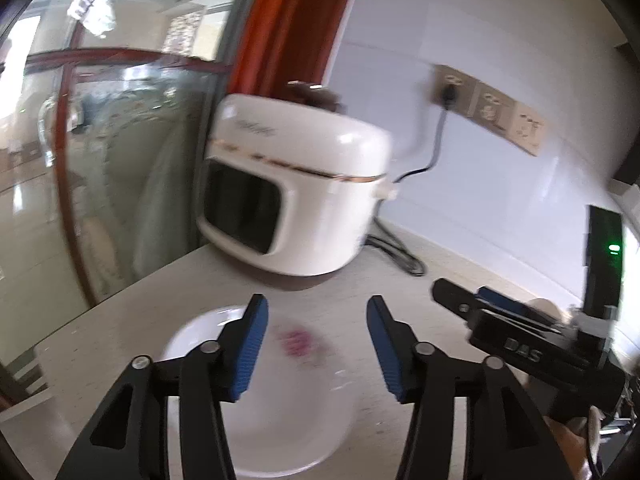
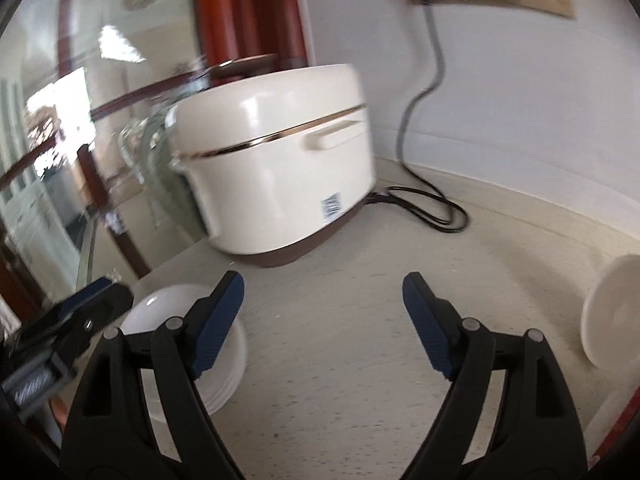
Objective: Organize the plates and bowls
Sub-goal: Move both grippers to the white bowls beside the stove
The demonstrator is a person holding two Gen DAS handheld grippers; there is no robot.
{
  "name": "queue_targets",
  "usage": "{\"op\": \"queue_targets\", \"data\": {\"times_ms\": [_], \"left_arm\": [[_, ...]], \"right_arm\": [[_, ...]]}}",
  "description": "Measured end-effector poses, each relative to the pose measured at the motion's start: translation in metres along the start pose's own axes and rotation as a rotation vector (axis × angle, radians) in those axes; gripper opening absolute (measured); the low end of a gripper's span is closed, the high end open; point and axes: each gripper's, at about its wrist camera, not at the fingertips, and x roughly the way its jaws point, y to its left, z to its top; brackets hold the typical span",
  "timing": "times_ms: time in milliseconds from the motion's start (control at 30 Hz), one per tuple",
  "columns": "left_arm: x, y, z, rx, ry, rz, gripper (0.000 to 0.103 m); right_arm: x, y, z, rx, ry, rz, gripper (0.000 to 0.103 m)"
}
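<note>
A white plate with a pink mark (image 1: 296, 392) lies on the counter right under my left gripper (image 1: 318, 348), which is open and empty just above it. In the right wrist view this shows as a stack of white plates (image 2: 228, 364) at the lower left, partly hidden by my finger. My right gripper (image 2: 322, 324) is open and empty over bare counter. A white bowl (image 2: 612, 320) sits at the right edge of that view. The right gripper also shows in the left wrist view (image 1: 500, 320), to the right of the plate.
A white rice cooker (image 1: 296, 188) stands at the back of the counter (image 2: 360, 360), its black cord (image 2: 432, 208) coiled behind it and plugged into wall sockets (image 1: 488, 108). A glass partition (image 1: 120, 140) borders the counter's left edge.
</note>
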Motion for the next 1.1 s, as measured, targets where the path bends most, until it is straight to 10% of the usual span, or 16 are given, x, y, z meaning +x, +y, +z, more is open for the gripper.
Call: {"op": "queue_targets", "data": {"times_ms": [533,1100], "left_arm": [[0.043,-0.113,0.018,0.016,0.064,-0.307,0.074],[0.167,-0.226,-0.02,-0.051,0.385,-0.507,0.074]], "right_arm": [[-0.071,-0.102,0.017,0.129,0.036,-0.197,0.086],[-0.128,-0.239,0.009,0.183,0.022,-0.467,0.092]]}}
